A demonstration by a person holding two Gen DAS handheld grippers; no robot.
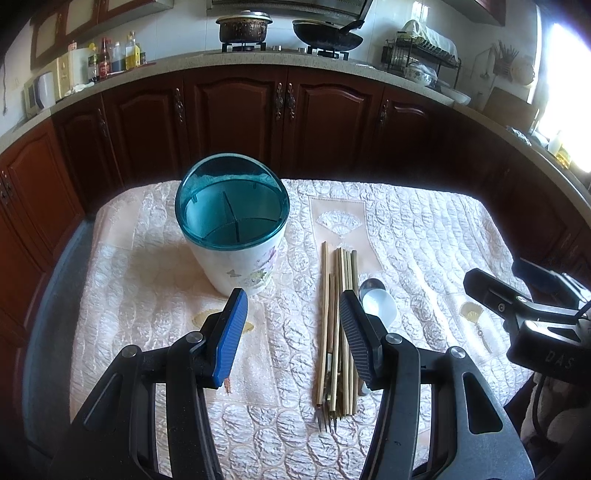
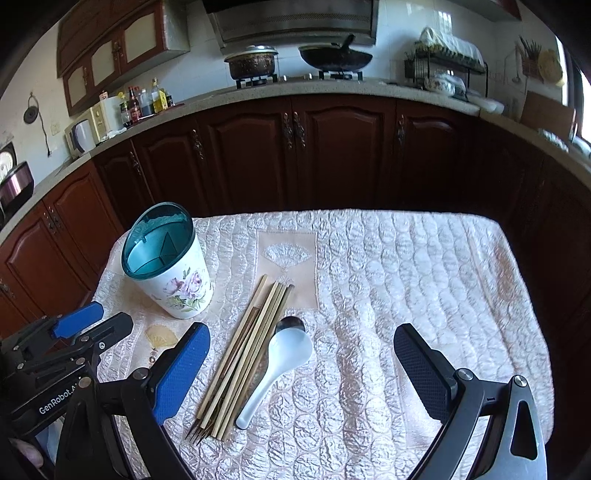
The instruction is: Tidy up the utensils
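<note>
A white flowered utensil holder (image 1: pixel 236 240) (image 2: pixel 173 273) with a teal divided rim stands upright on the quilted cloth, nothing inside it. A bundle of bamboo chopsticks (image 1: pixel 338 325) (image 2: pixel 245 354) lies to its right, with fork tines (image 1: pixel 325 421) poking out at the near end. Beside the bundle lie a white ceramic spoon (image 2: pixel 277 369) (image 1: pixel 378 304) and a metal spoon (image 2: pixel 291 324) under it. My left gripper (image 1: pixel 291 306) is open just short of the holder and the bundle. My right gripper (image 2: pixel 301 343) is open wide, low over the spoons.
The quilted cream cloth (image 2: pixel 424 295) covers a small table whose far edge drops off toward dark wood cabinets (image 1: pixel 280 122). A counter behind carries a pot (image 1: pixel 242 26), a wok (image 1: pixel 327 35), bottles (image 1: pixel 114 57) and a dish rack (image 1: pixel 421 55).
</note>
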